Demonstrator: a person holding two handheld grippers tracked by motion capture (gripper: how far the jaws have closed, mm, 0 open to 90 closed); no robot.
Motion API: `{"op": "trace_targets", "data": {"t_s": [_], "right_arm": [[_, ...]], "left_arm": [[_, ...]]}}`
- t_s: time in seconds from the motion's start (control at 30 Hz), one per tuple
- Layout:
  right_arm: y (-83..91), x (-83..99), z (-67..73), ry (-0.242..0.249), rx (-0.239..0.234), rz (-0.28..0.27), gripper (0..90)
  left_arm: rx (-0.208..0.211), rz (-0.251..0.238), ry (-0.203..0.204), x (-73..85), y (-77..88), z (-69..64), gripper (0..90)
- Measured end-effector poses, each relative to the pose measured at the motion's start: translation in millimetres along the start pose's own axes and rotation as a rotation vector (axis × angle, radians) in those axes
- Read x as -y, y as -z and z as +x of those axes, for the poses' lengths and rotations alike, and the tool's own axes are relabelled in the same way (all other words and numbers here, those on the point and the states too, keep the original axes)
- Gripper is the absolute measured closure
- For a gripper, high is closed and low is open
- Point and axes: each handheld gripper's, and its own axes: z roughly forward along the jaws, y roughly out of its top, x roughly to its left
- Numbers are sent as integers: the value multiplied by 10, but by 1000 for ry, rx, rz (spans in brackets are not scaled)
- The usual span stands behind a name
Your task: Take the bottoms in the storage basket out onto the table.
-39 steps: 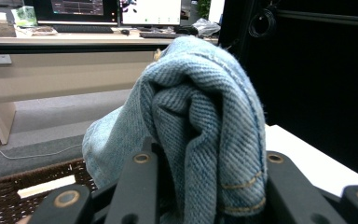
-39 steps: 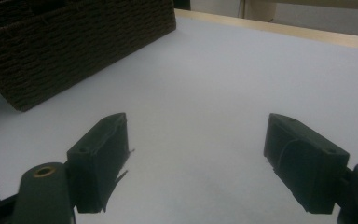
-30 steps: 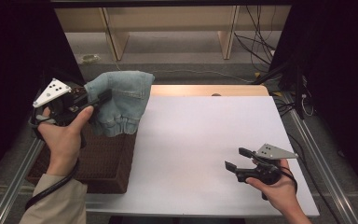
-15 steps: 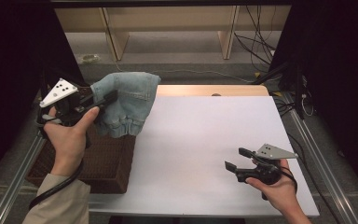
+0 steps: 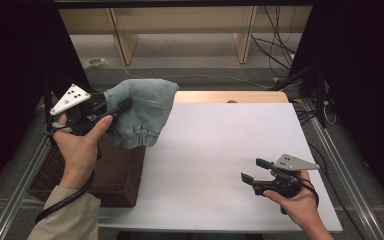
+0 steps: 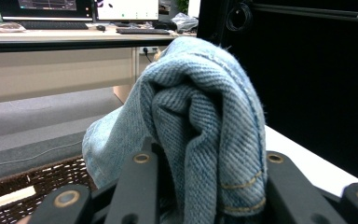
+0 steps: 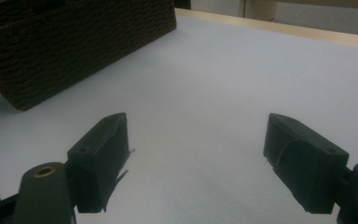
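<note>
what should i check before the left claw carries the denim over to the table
1. Left claw closed on the denim garment: ok, fabric bunched between its jaws.
2. Garment lifted out of the wicker basket: ok, though the hem hangs near the rim.
3. White table surface free where it would land: ok.
4. Right claw out of the path: ok, low by the near right corner.
5. Right claw ready to help: ok, jaws open with nothing in them.
6. Grip deep enough to hold: cannot tell.

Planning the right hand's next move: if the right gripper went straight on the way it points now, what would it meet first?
Probably the dark wicker basket. The right gripper, jaws open and empty, points across the bare white table toward it; nothing else lies between, though depth is hard to judge.
</note>
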Motion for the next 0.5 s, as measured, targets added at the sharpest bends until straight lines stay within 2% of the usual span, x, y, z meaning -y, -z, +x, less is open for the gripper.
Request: {"op": "trace_targets", "data": {"t_s": [0.5], "right_arm": [[0, 1, -2, 2, 1, -2, 231]], "left_arm": [[22, 1, -5, -7, -56, -80, 703]]}}
